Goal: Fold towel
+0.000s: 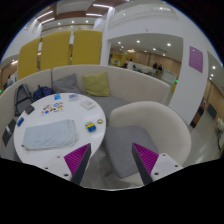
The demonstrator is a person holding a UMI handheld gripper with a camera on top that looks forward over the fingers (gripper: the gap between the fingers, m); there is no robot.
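A pale grey-blue towel (50, 133) lies flat on a round white table (75, 120), ahead and to the left of my fingers. My gripper (112, 160) is open and empty, held high above the floor between the table and a white chair (143, 132). The two magenta pads (79, 157) stand wide apart with nothing between them. The towel is well beyond the left fingertip.
Small items lie on the table: a blue and yellow object (91, 126), papers (88, 103) and cards (48, 108). A grey sofa with a yellow cushion (96, 84) stands behind. Yellow panels (60, 48) back it. A black chair (20, 98) is at the left.
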